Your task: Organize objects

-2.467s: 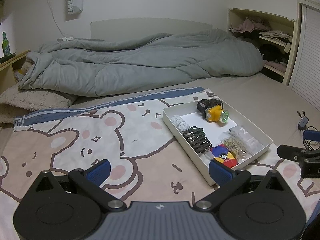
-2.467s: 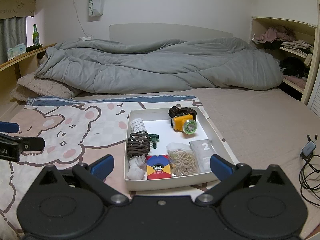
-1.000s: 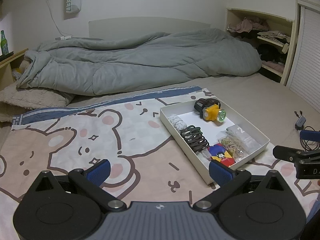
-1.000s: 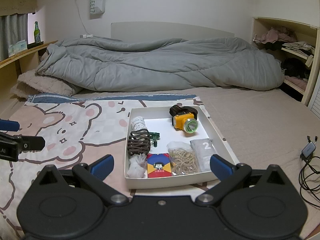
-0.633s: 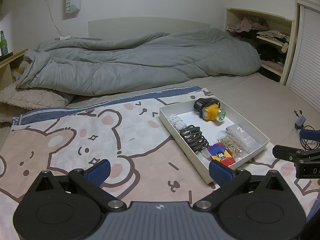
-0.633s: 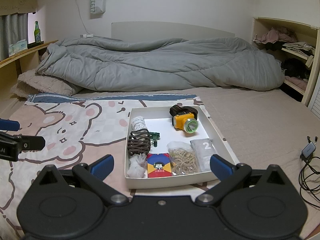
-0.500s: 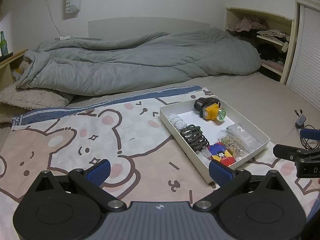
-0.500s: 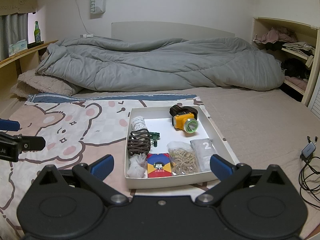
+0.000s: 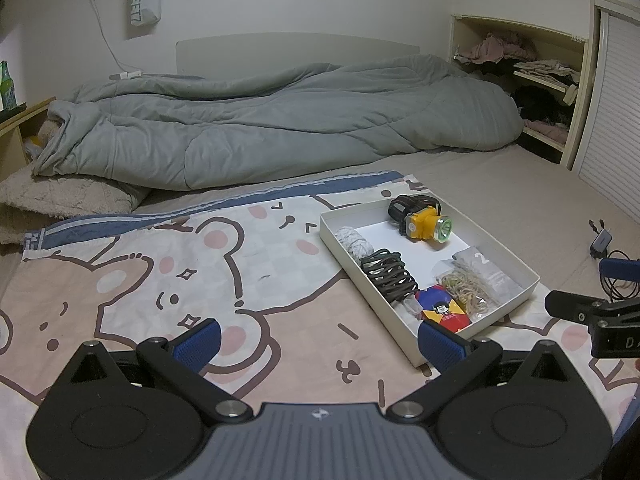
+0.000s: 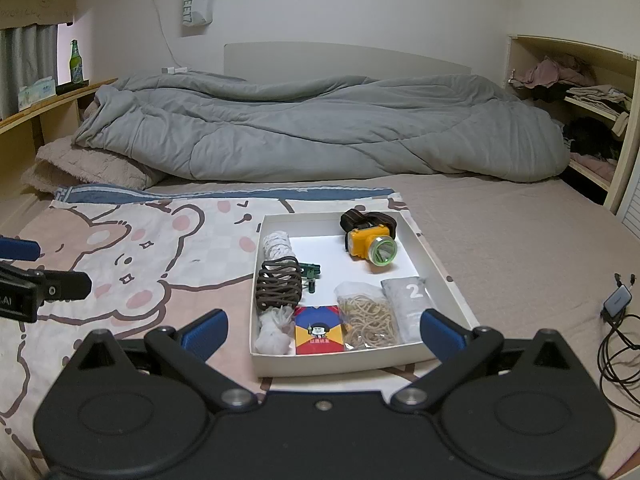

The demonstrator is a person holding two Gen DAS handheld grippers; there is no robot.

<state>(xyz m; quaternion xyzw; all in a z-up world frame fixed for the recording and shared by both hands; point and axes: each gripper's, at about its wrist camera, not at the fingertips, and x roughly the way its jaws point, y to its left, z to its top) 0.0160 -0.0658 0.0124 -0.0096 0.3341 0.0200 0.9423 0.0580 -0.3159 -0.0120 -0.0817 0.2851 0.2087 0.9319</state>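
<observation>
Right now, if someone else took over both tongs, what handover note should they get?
Left tongs: open, empty, over the bear-print blanket.
Right tongs: open, empty, facing the near wall of the shallow white cardboard tray.
In the tray: yellow headlamp with black strap, coiled dark cord, small green clip, clear bag of tan rubber bands, grey packet marked 2, red-and-blue card pack, two white bundles.
Done: nothing evident; everything sits in the tray.
Left: sorting; which item goes first is unclear.

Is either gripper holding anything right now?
No. The left gripper and right gripper are both open and empty, short of the tray.
</observation>
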